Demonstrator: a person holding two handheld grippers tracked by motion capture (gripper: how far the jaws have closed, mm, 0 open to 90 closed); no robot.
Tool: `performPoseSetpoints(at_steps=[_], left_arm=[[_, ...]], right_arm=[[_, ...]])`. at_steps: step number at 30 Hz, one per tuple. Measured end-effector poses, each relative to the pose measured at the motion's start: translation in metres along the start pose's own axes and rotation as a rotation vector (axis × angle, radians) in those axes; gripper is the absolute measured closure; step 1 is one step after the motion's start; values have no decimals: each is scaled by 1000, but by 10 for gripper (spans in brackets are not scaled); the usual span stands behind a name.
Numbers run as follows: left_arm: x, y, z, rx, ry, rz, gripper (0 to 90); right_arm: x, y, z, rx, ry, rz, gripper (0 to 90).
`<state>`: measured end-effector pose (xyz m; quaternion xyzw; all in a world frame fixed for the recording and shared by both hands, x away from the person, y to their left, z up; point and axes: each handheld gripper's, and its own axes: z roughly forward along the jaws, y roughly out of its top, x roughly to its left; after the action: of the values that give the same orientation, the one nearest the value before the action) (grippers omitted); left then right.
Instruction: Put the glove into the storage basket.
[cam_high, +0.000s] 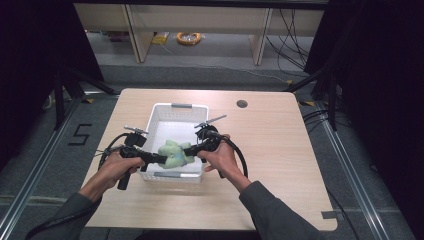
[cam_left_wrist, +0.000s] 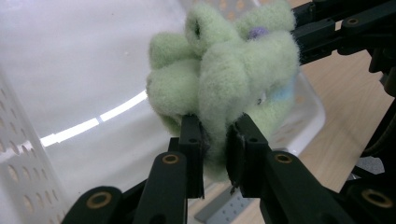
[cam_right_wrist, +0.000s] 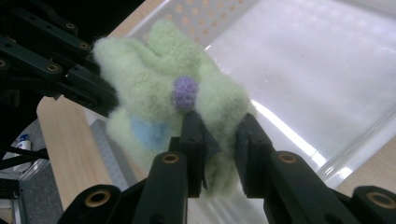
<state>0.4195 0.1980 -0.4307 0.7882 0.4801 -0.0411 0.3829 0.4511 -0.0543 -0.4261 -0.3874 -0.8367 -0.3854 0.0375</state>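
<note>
— White plastic, that basket (cam_high: 162, 112) at the middle of the high view, on the wooden table (cam_high: 270, 150)?

— Yes, with perforated walls. Its floor shows bare and glossy in both gripper views.

— And the green plush toy (cam_high: 175, 154)?

— It hangs at the basket's lower edge in the high view, over the near rim.

— What holds it?

— The left gripper (cam_left_wrist: 215, 154) clamps a fold of its fleece from the left; the right gripper (cam_right_wrist: 219, 149) pinches another part, just below a purple dot.
</note>
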Motion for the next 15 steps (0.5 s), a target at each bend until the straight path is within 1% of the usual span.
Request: performPoseSetpoints(at_steps=[1, 2, 3, 4, 5, 6, 8, 9, 10, 11, 12, 13, 14, 15], left_arm=[[2, 0, 2, 5, -19, -1, 760], [2, -1, 4, 7, -8, -5, 760], [4, -1, 5, 20, -7, 0, 760], [7, -1, 7, 28, -14, -8, 760], [9, -1, 8, 35, -8, -15, 759], [11, -1, 10, 42, -8, -13, 759], [13, 0, 12, 46, -5, -25, 758], [14, -1, 14, 46, -9, -23, 758], [15, -1, 14, 57, -5, -22, 758], [16, 0, 15, 64, -7, -20, 757], [16, -1, 16, 62, -3, -21, 757], [18, 0, 15, 82, 9, -3, 756], [17, -1, 17, 69, -1, -24, 755], [18, -1, 17, 78, 4, -26, 754]], right_arm=[[-1, -1, 2, 3, 0, 5, 755], [-2, -1, 4, 11, 1, 8, 755], [-3, -2, 6, 17, -2, 10, 754], [-3, -2, 7, 27, 0, 17, 754], [-4, -3, 9, 25, 3, 16, 754], [-3, -4, 9, 42, -4, 29, 754], [-3, -5, 13, 57, -19, 44, 753], [-5, -5, 15, 57, -14, 23, 753], [-4, -6, 16, 64, -15, 41, 753], [-5, -6, 17, 61, -22, 30, 752], [-4, -6, 18, 75, -31, 38, 751], [-5, -6, 20, 73, -21, 28, 751], [-4, -6, 21, 76, -25, 25, 750], [-4, -6, 22, 86, -25, 32, 750]])
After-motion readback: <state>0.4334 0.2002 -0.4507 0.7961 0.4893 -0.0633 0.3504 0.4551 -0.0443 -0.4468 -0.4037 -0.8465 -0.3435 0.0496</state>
